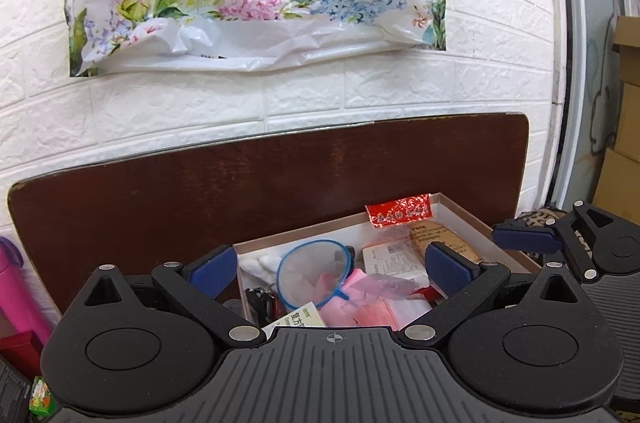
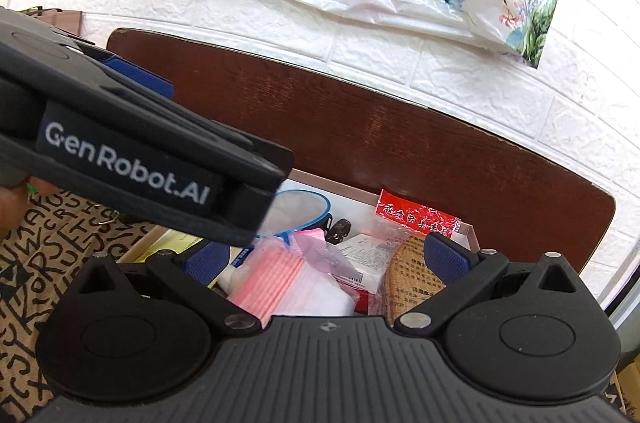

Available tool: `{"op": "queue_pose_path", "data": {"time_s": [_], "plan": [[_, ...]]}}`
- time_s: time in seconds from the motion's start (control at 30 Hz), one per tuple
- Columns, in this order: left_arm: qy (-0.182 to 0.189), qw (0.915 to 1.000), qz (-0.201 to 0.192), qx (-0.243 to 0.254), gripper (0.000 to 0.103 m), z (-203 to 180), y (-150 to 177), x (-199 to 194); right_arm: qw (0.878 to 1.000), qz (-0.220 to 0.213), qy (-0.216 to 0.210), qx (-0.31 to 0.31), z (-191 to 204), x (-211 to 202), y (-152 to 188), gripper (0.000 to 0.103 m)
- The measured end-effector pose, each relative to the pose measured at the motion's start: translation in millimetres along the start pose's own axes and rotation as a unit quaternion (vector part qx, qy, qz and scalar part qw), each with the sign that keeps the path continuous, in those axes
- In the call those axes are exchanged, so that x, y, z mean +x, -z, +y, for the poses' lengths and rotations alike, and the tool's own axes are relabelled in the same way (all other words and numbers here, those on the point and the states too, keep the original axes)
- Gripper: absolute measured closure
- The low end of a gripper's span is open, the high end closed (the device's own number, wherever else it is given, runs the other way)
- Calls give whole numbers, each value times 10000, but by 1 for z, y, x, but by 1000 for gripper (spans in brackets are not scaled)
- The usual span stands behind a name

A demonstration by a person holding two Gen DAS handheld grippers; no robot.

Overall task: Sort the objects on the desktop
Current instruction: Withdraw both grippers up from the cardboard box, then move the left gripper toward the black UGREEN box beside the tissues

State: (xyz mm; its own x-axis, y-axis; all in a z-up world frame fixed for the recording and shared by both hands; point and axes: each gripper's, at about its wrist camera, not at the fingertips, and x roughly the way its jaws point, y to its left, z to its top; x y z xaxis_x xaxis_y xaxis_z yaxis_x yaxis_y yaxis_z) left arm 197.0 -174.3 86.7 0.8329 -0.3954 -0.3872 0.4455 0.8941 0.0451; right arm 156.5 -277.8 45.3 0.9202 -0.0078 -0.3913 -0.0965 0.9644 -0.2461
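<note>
At the far left a pink bottle (image 1: 16, 297) is being seen beside the dark bench (image 1: 280, 175). The left hand-held gripper (image 1: 334, 265) is being held wide open above the box (image 1: 472, 219), nothing being gripped between its blue pads; a blue-rimmed strainer (image 1: 314, 273), pink bags (image 1: 372, 307) and a red packet (image 1: 400, 213) are lying in the box just beyond. The right hand-held gripper (image 2: 334, 259) is likewise being held open and empty over the box's right part.

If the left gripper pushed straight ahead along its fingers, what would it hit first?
Most likely the blue-rimmed mesh strainer lying on the clutter in the open box, which sits between the open left gripper fingers; depth is hard to judge.
</note>
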Motion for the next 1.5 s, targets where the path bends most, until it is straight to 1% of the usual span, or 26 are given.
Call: {"op": "queue_pose_path", "data": {"time_s": [0.13, 0.27, 0.5, 0.63, 0.8, 0.93, 1.07, 1.2, 1.33, 1.5], "plan": [[-32, 10000, 17, -61, 0, 2, 6, -11, 10000, -39, -31, 12, 6, -11, -2, 0], [-75, 9995, 55, -312, 0, 12, 20, -29, 9998, -88, -179, -11, 17, -23, -2, 0], [-436, 9966, 139, -691, 0, 32, 55, -68, 9984, -205, -513, -103, 51, -43, 1, 0], [-549, 9936, 159, -978, 0, 46, 73, -93, 9968, -291, -713, -228, 76, -57, 3, 0], [-724, 9877, 164, -1375, 0, 64, 99, -124, 9936, -377, -998, -378, 109, -74, 7, 0], [-926, 9840, 116, -1518, 0, 78, 120, -147, 9907, -407, -1226, -417, 135, -80, 12, 0], [-1135, 9798, 131, -1642, 0, 94, 139, -164, 9870, -393, -1538, -234, 160, -78, 17, 0], [-1266, 9762, 120, -1758, 0, 110, 155, -175, 9821, -376, -1846, -20, 184, -72, 21, 0], [-1443, 9693, 204, -1979, 0, 131, 169, -183, 9768, -346, -2112, 26, 209, -64, 18, 0], [-1739, 9585, 266, -2243, 0, 159, 182, -188, 9707, -379, -2369, -113, 238, -53, 10, 0]]}}
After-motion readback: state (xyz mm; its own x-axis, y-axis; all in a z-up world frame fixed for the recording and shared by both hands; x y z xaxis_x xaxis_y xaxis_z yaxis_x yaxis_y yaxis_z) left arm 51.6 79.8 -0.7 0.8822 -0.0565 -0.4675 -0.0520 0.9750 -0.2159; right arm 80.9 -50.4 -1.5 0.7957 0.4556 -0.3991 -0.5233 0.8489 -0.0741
